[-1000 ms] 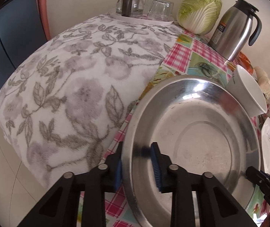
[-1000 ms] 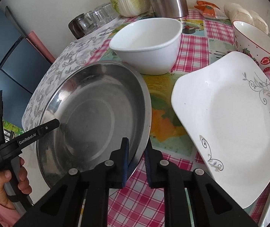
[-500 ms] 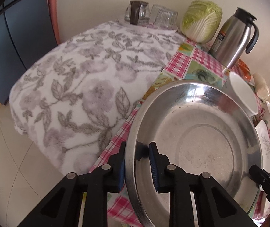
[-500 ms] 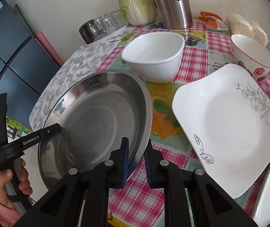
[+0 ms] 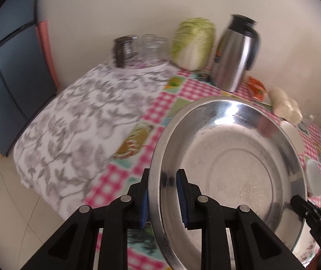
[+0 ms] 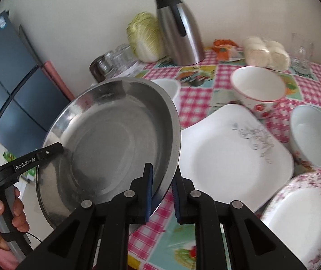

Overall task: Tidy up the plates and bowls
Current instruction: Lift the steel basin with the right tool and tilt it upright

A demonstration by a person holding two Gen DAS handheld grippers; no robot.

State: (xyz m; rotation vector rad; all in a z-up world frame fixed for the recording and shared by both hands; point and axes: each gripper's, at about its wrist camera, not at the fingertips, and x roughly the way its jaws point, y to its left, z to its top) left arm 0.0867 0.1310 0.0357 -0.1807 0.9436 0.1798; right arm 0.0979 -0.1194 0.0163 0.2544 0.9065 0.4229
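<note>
Steel pan [image 5: 232,164] held tilted above checkered tablecloth [image 6: 196,105], clear of it. L gripper [image 5: 162,193] clamped on near-left rim; R gripper [image 6: 162,191] clamped on opposite rim, pads either side. Square white plate [image 6: 234,157] just right of pan; strawberry bowl [image 6: 258,90] behind it; floral plate [image 6: 304,216] near R edge.
</note>
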